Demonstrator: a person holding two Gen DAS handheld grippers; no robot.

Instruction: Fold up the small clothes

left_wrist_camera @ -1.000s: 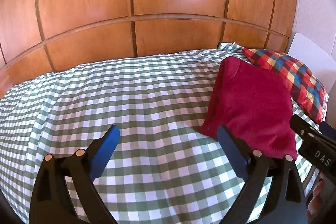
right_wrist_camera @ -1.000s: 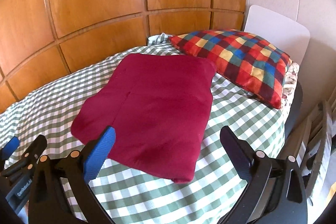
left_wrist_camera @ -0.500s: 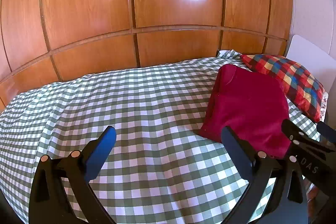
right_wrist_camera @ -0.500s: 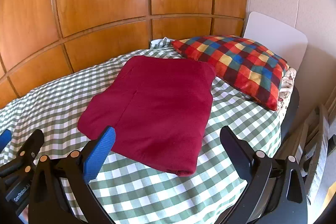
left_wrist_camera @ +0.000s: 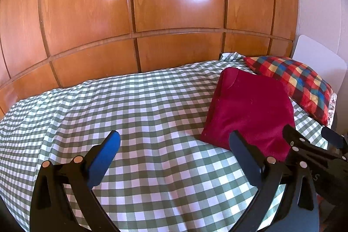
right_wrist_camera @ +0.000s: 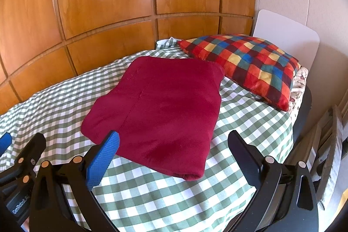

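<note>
Hovering near bed [left_wrist_camera: 139,101] edge, left hand-held gripper [left_wrist_camera: 174,152] and right hand-held gripper [right_wrist_camera: 174,152] both spread wide, empty. Red garment [right_wrist_camera: 161,105] lies folded flat on right of bed, just beside checked pillow [right_wrist_camera: 245,64]; likely parked aside, fold apparently done.

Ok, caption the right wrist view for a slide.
Open right tongs hover over a folded red garment on the checked bedspread.

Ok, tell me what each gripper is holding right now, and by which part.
Nothing is held. The left gripper and right gripper are both open and empty, above the checked bedspread; the folded red garment lies untouched.
</note>
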